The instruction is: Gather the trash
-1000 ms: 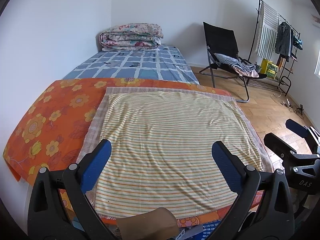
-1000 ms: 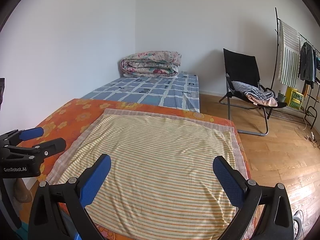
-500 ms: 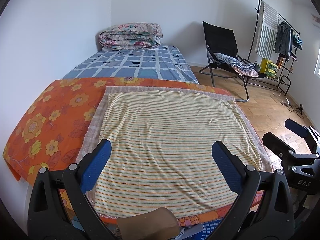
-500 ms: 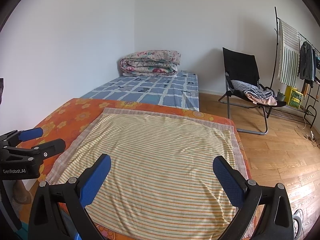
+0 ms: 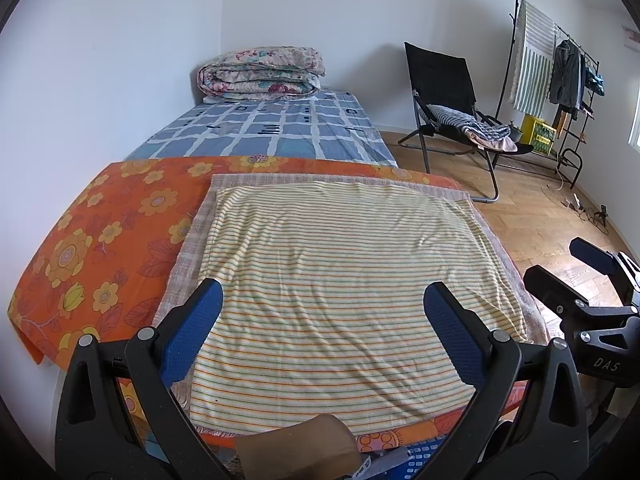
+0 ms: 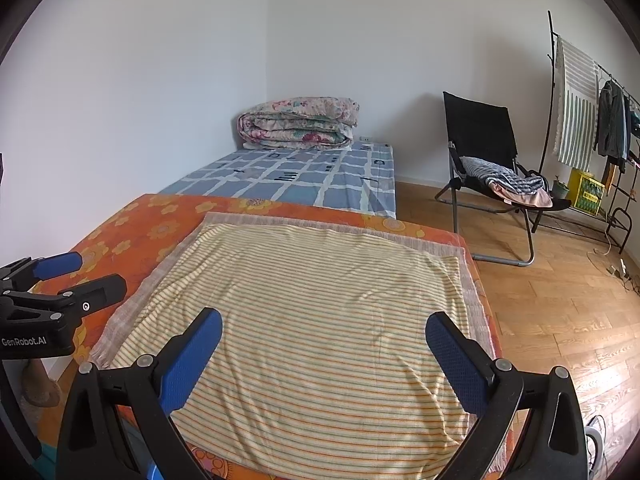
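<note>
Almost nothing is shifting since a second ago: both cameras are drifting only slightly over the striped cloth (image 5: pixel 340 280). Left gripper (image 5: pixel 322 314) and right gripper (image 6: pixel 324 346) are hanging with fingers spread wide, holding nothing. No trash is showing on the cloth; a tan paper-like piece (image 5: pixel 296 450) is sitting at the near edge, possibly the target. Judging it light, crushable; best pinched by its upper edge.

I see a striped yellow cloth (image 5: pixel 340 280) spread over an orange floral sheet (image 5: pixel 100 240). Beyond: blue checked mattress (image 5: pixel 272 132) carrying a rolled floral quilt (image 5: pixel 260 74). Black folding chair (image 6: pixel 484 152), clothes rack (image 6: pixel 592 120) on wood floor (image 6: pixel 560 320).
</note>
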Action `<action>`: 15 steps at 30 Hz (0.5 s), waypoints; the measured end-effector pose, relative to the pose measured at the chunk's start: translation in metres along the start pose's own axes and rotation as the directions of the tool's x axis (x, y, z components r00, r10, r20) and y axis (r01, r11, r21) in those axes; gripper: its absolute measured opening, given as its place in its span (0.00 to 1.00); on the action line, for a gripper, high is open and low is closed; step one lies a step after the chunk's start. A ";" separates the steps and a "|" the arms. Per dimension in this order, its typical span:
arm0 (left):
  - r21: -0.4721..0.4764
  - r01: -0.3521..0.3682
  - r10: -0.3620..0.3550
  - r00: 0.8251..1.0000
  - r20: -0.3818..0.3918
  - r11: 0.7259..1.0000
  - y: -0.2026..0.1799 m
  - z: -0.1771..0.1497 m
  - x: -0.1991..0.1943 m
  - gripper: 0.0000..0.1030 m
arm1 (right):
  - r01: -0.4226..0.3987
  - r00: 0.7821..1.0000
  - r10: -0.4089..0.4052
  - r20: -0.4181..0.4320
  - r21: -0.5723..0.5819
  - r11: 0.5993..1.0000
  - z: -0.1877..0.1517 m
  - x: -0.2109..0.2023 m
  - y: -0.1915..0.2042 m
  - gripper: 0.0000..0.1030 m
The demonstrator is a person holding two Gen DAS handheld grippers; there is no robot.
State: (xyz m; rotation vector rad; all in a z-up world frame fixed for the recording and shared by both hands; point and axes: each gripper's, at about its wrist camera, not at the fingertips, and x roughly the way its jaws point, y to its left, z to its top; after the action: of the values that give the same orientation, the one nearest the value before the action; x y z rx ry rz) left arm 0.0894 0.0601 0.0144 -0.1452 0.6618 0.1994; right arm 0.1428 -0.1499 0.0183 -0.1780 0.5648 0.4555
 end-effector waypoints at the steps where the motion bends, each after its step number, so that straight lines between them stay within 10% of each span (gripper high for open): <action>1: 0.000 0.000 0.000 1.000 0.000 1.000 0.000 0.000 0.000 0.99 | 0.000 1.000 0.000 -0.002 0.000 1.000 0.000 0.001 0.000 1.00; 15: 0.002 -0.003 0.003 1.000 0.000 1.000 -0.001 0.000 -0.001 0.99 | -0.001 1.000 0.001 -0.013 0.007 1.000 -0.002 0.002 0.000 1.00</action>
State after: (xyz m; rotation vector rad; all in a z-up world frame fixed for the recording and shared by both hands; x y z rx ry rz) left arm 0.0896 0.0587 0.0151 -0.1427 0.6626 0.2015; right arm 0.1434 -0.1501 0.0152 -0.1739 0.5790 0.4532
